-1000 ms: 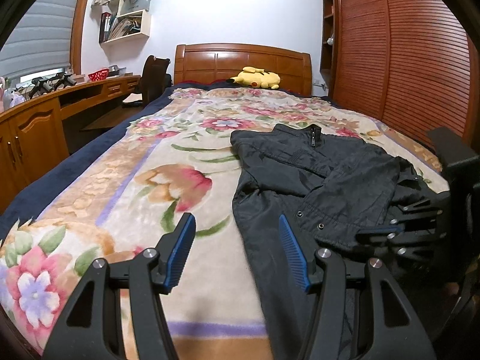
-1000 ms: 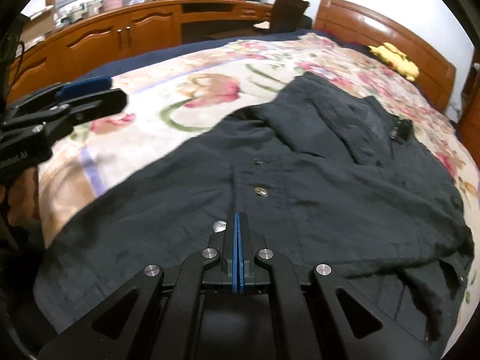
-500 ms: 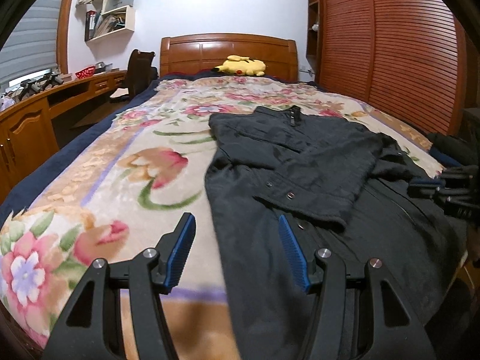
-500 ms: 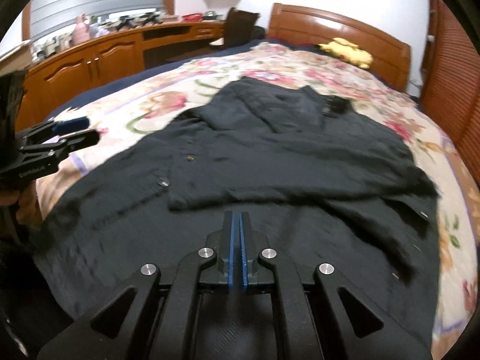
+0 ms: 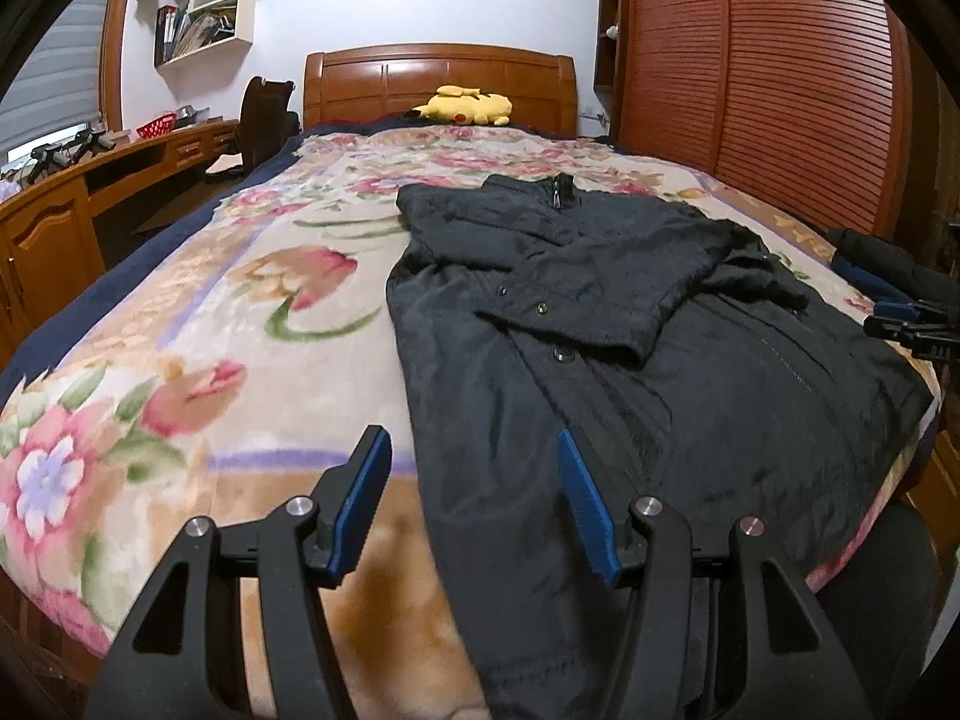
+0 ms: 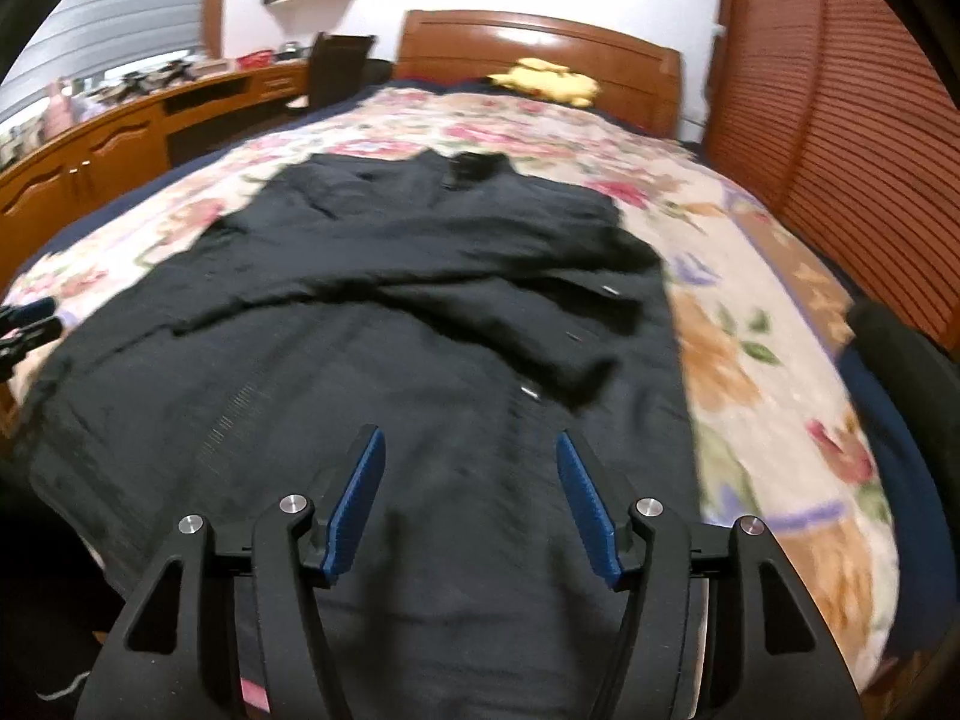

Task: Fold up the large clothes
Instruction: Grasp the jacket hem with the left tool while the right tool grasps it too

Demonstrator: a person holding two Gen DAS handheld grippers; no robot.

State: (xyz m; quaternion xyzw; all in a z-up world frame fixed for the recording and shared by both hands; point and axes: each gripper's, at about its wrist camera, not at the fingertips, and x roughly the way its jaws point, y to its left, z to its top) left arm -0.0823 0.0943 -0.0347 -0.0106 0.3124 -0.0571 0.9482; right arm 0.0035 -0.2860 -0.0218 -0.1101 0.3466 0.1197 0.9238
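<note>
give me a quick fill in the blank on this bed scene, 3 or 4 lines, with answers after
1. The black jacket lies spread on a blanket printed with ____.
2. The plush toy by the wooden headboard is ____ in colour.
3. The left tool has its fingers ____, with nothing between them.
4. The pads on the right tool are ____ in colour.

Missing words: flowers; yellow; open; blue
</note>
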